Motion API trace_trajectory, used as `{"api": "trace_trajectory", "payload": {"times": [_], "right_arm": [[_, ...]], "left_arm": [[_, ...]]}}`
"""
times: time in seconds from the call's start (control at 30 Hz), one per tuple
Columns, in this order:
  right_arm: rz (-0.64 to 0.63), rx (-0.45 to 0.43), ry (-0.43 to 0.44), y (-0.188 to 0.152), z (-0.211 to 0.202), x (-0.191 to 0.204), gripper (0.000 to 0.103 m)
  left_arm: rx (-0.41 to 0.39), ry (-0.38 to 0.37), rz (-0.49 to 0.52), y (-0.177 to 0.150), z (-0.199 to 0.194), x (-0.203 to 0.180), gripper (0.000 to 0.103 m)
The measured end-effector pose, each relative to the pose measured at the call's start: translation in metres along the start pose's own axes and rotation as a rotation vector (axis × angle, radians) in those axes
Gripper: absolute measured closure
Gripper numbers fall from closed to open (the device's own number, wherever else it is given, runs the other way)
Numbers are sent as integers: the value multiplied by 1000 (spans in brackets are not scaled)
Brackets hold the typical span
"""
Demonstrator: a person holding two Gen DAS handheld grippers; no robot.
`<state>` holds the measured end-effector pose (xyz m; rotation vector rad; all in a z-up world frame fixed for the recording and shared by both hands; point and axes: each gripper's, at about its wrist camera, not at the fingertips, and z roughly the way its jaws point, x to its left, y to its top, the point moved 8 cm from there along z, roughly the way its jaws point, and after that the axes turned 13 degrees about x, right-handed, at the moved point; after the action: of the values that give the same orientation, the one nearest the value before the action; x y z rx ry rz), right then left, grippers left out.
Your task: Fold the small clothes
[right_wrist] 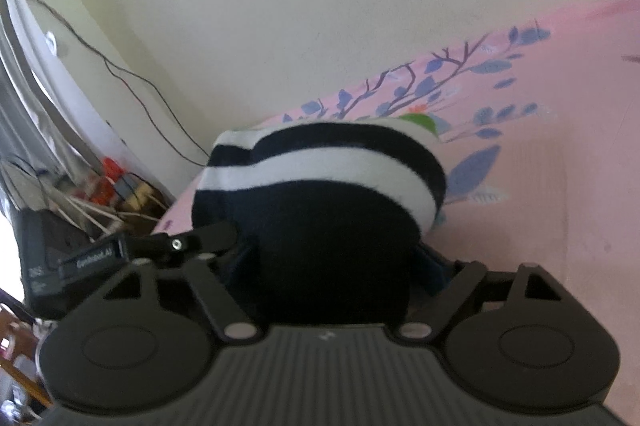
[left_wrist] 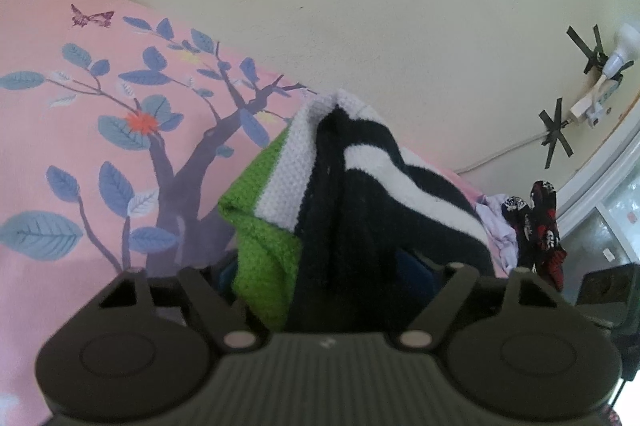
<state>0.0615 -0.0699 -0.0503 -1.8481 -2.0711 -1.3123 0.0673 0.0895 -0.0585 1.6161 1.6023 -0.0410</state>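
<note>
A knit garment (left_wrist: 320, 178) striped green, white and black stands bunched up right in front of my left gripper (left_wrist: 320, 266), filling the space between its jaws and hiding the fingertips. In the right wrist view the same garment (right_wrist: 320, 194) shows its black and white stripes as a rounded bundle between the jaws of my right gripper (right_wrist: 336, 266), whose tips are also covered. Whether either pair of pads presses the cloth is hidden. The left gripper's body (right_wrist: 120, 254) reaches the bundle from the left. The right gripper's dark body (left_wrist: 608, 286) shows at the far right.
The garment lies on a pink bedsheet (left_wrist: 80, 146) printed with a tree and blue leaves. A heap of lilac and dark patterned clothes (left_wrist: 532, 226) lies at the right. The cream wall (left_wrist: 360, 26) is behind, and cables, a black box (right_wrist: 44, 258) and clutter sit off the bed's left edge.
</note>
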Motion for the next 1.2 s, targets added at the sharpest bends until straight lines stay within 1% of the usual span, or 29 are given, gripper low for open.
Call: {"api": "trace_trajectory", "payload": {"times": [0.07,0.1,0.17,0.2,0.23,0.37,0.43,0.5,0.53,0.57,0.6,0.63,0.67,0.73,0.8,0.83,0.87,0.9,0.97,1.03,1.13,1.2], "right_arm": [[-48,-14,-38,6,-1,9,32],[-65,-20,-50,8,-2,12,33],[-112,-36,-80,16,-2,20,39],[-133,-42,-92,20,-1,24,40],[-149,-44,-100,23,-1,28,44],[-222,-44,-112,31,0,40,46],[-231,-35,-111,30,1,37,44],[-183,2,-86,30,5,25,38],[-147,24,-72,30,6,18,33],[-107,44,-57,31,7,11,30],[-78,61,-42,30,6,4,29],[-49,83,-20,29,6,-3,28],[-36,95,-9,28,4,-7,28],[-25,119,7,24,2,-10,27],[-10,163,39,17,5,-12,24],[8,183,67,12,7,-13,24],[3,173,76,10,8,-10,23],[-27,172,57,9,11,-5,23],[-102,156,-10,6,15,6,24],[-113,140,-27,6,15,8,25],[-146,114,-50,5,12,12,34],[-185,95,-68,5,10,21,38]], "left_arm": [[-5,2,-5,1,-1,2,32],[-11,4,-6,1,-2,2,34],[-25,12,-8,2,-4,3,41],[-33,16,-11,2,-5,4,42],[-41,19,-14,3,-7,4,44],[-58,7,-45,4,-9,8,44],[-47,-14,-71,4,-8,12,40],[-37,-3,-70,5,-5,12,32],[-35,9,-63,4,-4,12,22],[-36,16,-48,4,-5,9,16],[-37,24,-32,4,-5,7,14],[-35,36,-17,3,-5,5,8],[-24,50,-4,1,-3,3,4],[-9,77,25,-1,0,0,4],[7,94,66,-4,5,-7,4],[11,116,92,-5,8,-11,7],[12,143,119,-6,11,-14,11],[13,164,142,-8,13,-18,13],[7,198,159,-9,15,-19,19],[4,188,145,-9,14,-17,20],[0,205,157,-9,15,-19,23],[-2,198,156,-10,14,-20,26]]}}
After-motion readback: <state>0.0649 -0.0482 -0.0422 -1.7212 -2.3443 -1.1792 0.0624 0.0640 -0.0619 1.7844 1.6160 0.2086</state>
